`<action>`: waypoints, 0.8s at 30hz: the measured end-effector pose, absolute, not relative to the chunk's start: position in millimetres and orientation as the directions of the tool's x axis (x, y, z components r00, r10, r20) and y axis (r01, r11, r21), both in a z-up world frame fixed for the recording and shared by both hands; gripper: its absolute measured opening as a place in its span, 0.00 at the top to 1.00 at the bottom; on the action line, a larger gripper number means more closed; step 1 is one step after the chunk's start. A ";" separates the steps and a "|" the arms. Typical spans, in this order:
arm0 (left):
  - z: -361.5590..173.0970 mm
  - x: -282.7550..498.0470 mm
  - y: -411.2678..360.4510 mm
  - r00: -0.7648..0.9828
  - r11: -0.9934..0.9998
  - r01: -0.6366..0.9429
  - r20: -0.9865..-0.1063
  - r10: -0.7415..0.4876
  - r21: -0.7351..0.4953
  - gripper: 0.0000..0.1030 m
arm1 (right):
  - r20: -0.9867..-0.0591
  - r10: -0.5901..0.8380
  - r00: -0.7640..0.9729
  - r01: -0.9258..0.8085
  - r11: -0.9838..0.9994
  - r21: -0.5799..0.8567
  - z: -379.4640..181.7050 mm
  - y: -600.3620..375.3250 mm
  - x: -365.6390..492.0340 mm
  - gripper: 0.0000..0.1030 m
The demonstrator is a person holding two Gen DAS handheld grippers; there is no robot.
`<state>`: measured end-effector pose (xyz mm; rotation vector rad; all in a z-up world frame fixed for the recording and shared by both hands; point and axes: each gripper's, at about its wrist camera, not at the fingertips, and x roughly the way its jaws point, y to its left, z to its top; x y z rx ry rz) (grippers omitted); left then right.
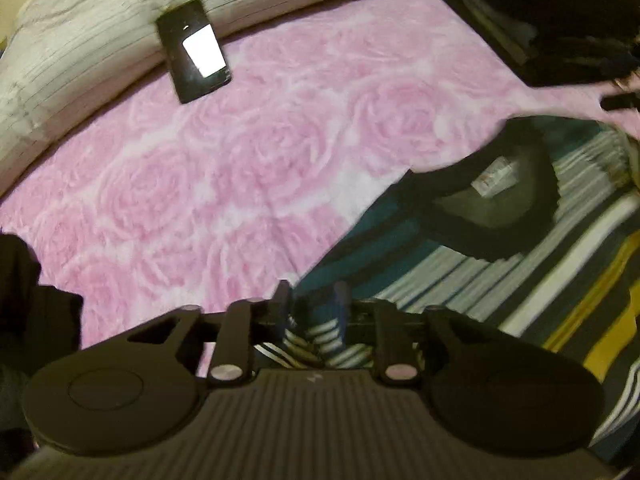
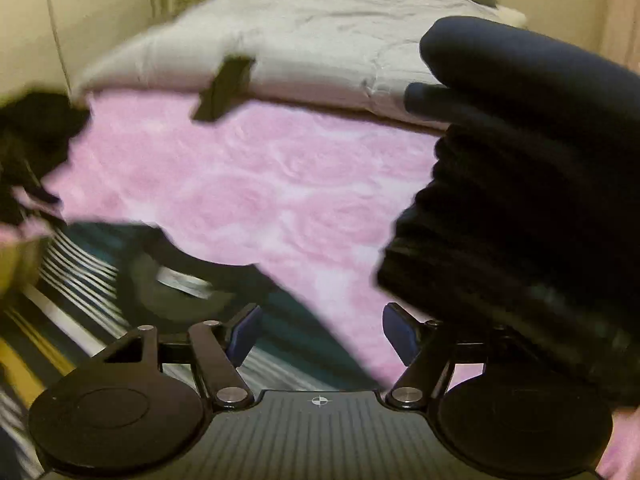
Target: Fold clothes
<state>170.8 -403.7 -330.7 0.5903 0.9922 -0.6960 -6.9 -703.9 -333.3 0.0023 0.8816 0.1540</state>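
Through the left wrist camera I see my left gripper (image 1: 311, 304) pinched on the near edge of the striped shirt (image 1: 520, 280), a fold of its teal, white and black stripes bunched between the two fingers. The shirt spreads across the lower right of the pink rose-patterned blanket (image 1: 240, 152), its dark collar (image 1: 496, 216) lying open with a pale label (image 1: 494, 178) showing inside. A black phone (image 1: 194, 50) with a lit patch on its screen rests at the far edge of the blanket, against a grey-white quilt (image 1: 80, 32). A dark pile (image 1: 560, 20) sits at the top right. Switching to the right wrist camera, my right gripper (image 2: 322, 336) hangs with its blue-padded fingers spread wide, nothing between them, above the blanket (image 2: 260, 184) just beside the shirt (image 2: 72, 280), which lies blurred at the lower left. A black gloved hand (image 2: 520, 200) fills the right side of this view. The phone (image 2: 224, 88) looks smeared here.
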 end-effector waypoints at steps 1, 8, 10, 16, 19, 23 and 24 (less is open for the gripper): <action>-325.6 162.3 -398.8 0.371 0.638 0.760 -0.890 -0.264 0.127 0.62 | -0.768 0.169 0.618 -0.124 0.985 0.117 -329.9 -698.5 -20.8 0.32; -306.4 58.0 -337.0 0.118 0.599 0.788 -0.919 -0.377 -0.144 0.57 | -0.812 0.377 0.446 -0.028 0.912 0.408 -323.8 -633.1 -123.9 0.31; -304.6 17.6 -322.6 0.017 0.567 0.786 -0.909 -0.416 -0.245 0.55 | -0.817 0.428 0.386 0.013 0.884 0.468 -324.1 -612.8 -151.9 0.23; -313.7 -89.3 -323.8 -0.117 0.412 0.849 -0.878 -0.464 -0.331 0.48 | -0.798 0.490 0.351 0.282 0.757 0.589 -333.2 -610.5 -185.3 0.08; -311.8 -115.2 -333.9 -0.108 0.380 0.869 -0.871 -0.479 -0.317 0.71 | -0.793 0.500 0.348 0.356 0.712 0.605 -334.6 -612.8 -184.7 0.08; -293.5 -144.0 -338.4 -0.139 0.298 0.890 -0.825 -0.547 -0.347 0.84 | -0.787 0.523 0.327 0.410 0.671 0.617 -323.8 -606.1 -189.9 0.08; -288.6 -150.8 -337.8 -0.152 0.274 0.893 -0.812 -0.563 -0.357 0.84 | -0.787 0.527 0.320 0.420 0.665 0.617 -322.1 -601.2 -193.0 0.08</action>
